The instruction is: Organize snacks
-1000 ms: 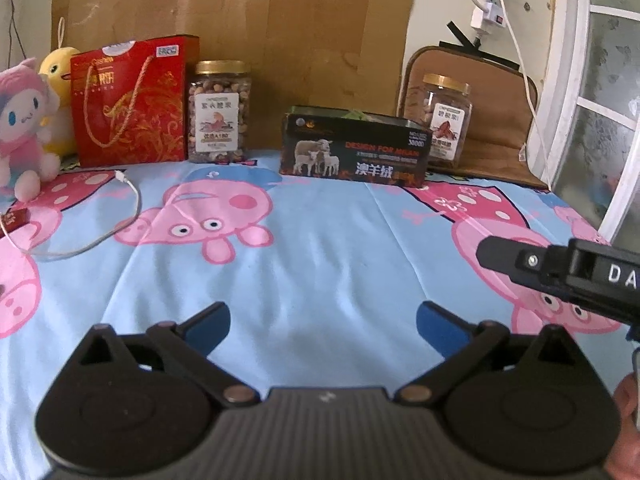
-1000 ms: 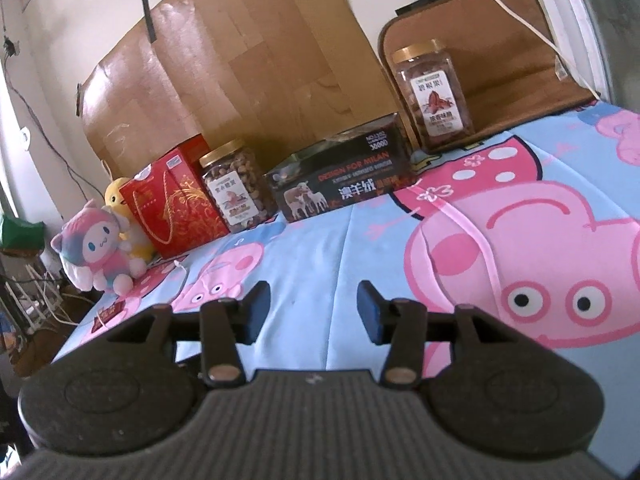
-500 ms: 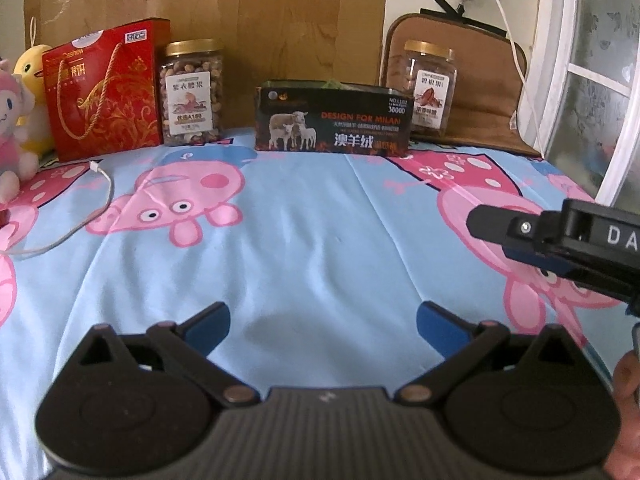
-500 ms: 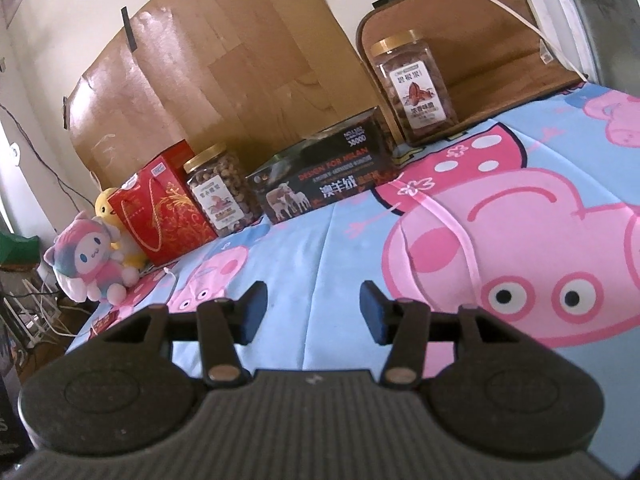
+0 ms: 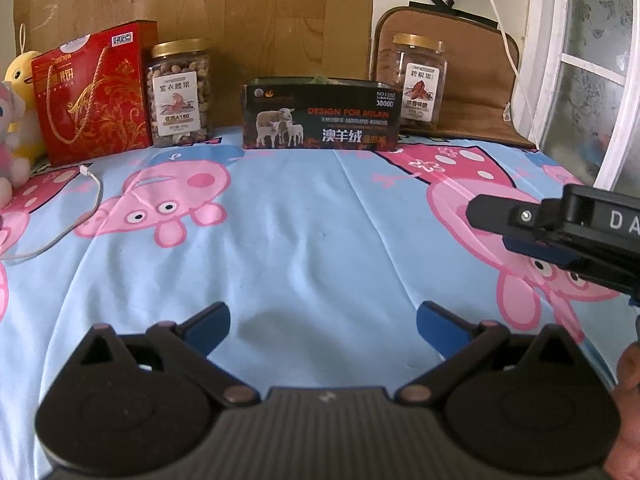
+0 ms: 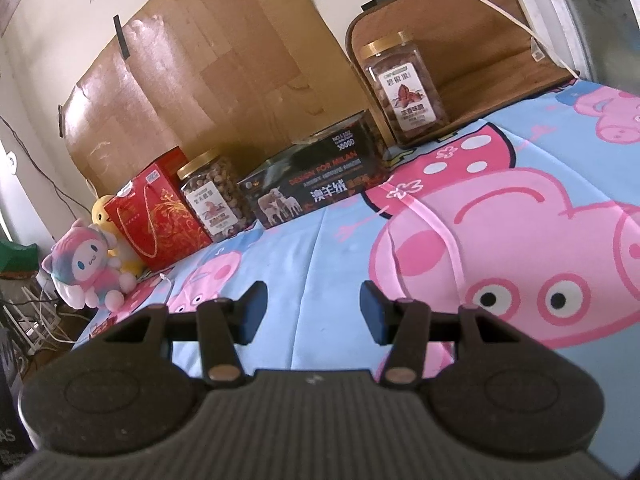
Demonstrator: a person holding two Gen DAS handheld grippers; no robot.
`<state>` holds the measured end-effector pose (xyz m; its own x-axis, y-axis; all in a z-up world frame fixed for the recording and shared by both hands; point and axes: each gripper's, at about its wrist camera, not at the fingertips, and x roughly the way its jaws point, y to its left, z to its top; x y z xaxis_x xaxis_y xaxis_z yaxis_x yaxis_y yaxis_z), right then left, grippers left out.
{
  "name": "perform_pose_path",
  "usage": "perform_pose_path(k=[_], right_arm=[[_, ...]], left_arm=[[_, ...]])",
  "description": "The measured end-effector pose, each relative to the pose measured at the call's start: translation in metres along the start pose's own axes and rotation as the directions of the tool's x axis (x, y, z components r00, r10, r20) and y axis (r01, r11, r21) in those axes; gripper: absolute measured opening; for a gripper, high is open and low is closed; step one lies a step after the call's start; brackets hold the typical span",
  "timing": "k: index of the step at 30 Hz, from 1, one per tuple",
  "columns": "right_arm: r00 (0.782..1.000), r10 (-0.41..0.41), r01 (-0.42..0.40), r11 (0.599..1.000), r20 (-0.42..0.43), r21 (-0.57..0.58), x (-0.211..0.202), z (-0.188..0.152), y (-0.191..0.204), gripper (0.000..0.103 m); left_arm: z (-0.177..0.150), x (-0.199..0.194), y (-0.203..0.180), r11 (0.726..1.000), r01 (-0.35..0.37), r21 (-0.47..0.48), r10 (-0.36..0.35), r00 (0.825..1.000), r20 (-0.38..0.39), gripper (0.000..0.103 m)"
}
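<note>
- Left tool: fingers wide apart, nothing between them, poised over the blue cartoon-pig bed sheet.
- Right tool: fingers apart, gap narrower than the left's, holding nothing; in the left view its black body enters from the right edge.
- Open room: bare sheet runs from both tools to the row at the back; no object lies in that stretch.
- Task items, all in a row at the far edge of the bed against the cardboard: red box, left jar just beside it, black box in the middle, right jar behind the black box's right end.
- Both jars upright, gold lids on.
- Right jar stands before a brown cushion.
- Left margin: white cable curls across the sheet near the red box; plush toys sit at the bed's left corner.
- Right margin: white window frame bounds the bed; a cord hangs down across the cushion.
</note>
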<state>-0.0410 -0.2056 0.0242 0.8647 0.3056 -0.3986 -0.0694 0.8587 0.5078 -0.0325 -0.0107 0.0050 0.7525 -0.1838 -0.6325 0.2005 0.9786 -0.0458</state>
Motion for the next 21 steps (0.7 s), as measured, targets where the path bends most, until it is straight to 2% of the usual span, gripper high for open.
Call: perform_pose_path(k=[21], right_arm=[[1.000,-0.002,0.002,1.000,0.005,-0.001,-0.0052,0.0003,0.0001,0.055]], left_arm=[[-0.0003,-0.0048,-0.0008,1.000,0.000,0.006,0.000,1.000,0.009,0.103]])
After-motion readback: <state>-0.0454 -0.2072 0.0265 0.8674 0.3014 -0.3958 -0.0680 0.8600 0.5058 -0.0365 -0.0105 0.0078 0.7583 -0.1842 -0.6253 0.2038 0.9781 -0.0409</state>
